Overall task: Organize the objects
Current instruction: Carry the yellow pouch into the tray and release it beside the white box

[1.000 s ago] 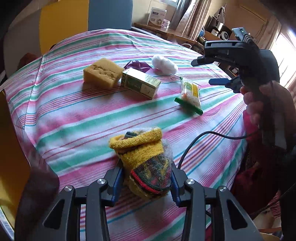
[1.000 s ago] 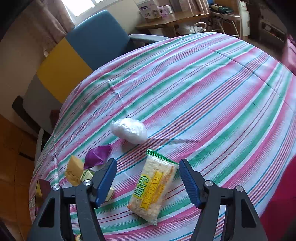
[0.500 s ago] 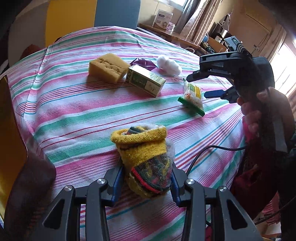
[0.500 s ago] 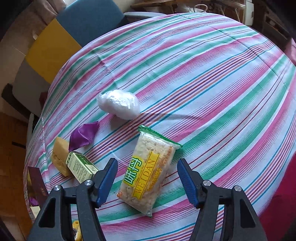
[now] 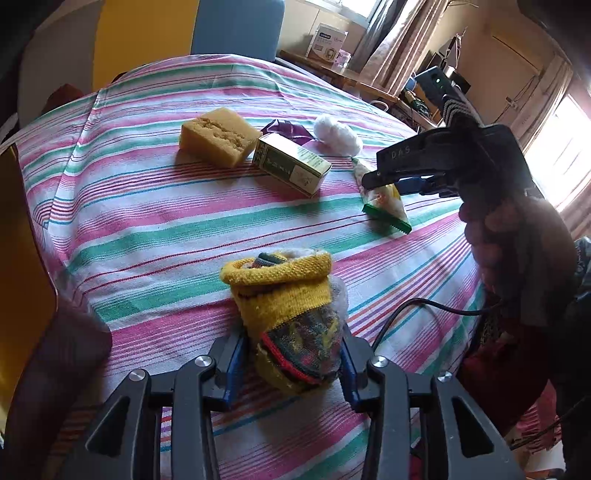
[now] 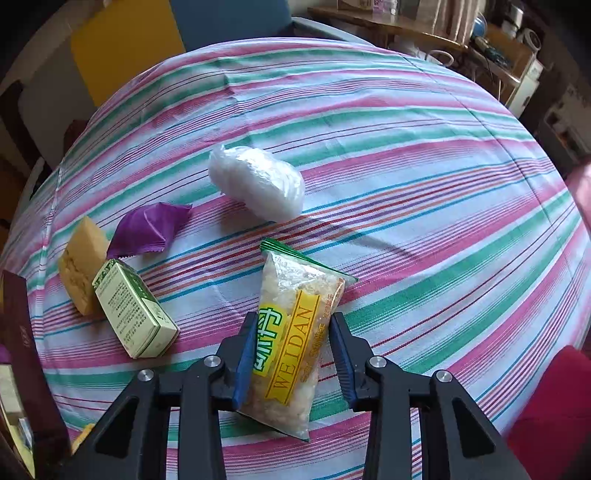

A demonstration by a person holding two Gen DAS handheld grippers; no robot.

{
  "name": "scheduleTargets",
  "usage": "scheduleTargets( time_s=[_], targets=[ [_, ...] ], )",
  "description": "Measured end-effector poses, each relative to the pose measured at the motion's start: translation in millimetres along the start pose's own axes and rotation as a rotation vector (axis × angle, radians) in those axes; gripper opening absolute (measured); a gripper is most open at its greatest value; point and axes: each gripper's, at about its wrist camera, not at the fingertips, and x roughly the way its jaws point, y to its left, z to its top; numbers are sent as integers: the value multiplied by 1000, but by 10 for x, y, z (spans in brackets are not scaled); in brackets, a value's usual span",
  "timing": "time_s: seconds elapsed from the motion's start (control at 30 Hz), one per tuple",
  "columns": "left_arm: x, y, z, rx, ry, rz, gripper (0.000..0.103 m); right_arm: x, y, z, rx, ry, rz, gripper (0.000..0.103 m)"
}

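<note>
On the bench (image 5: 147,229), draped in a cloth of pink, green and white stripes: a handful of small household things.

Nearest, clamped between the blue pads of the left claw (image 5: 291,354): a rolled yellow knitted sock bundle (image 5: 288,306) with multicoloured stripes, partly wrapped in clear plastic, cuff end pointing away, resting on the cloth near the front edge.

Off to the right, gripped by a person's hand (image 5: 517,251) and pointing steeply down: the right claw (image 6: 291,354), jaws just drawn in and now pressed against both long sides of a clear snack packet (image 6: 291,325) with a yellow label and green sealed ends. Far end of the packet touching the cloth; near end reaching back between the fingers.

Behind the packet, apart from it: a white crinkled plastic bag (image 6: 258,184), lying on its side. To the left of that, a flat purple foil wrapper (image 6: 147,229). Just beside the wrapper, a yellow porous sponge block (image 5: 218,136), and touching the sponge's side, a small green-and-white cardboard carton (image 5: 291,164) lying flat.

Trailing over the bench's right edge: a thin black cable (image 5: 406,314). At the far left edge in the right wrist view: a dark maroon box (image 6: 22,350). Beyond the bench: a blue and yellow chair (image 5: 236,26).
</note>
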Motion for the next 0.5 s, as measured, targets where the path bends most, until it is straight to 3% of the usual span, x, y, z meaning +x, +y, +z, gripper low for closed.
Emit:
scheduleTargets(
  time_s=[0.27,0.5],
  targets=[
    [-404,61,91,-55,-84,-28,40,48,28,36,-11,1,-18,38],
    [-914,605,148,-234,-177,24,40,86,37,50,-32,7,-42,39]
  ],
)
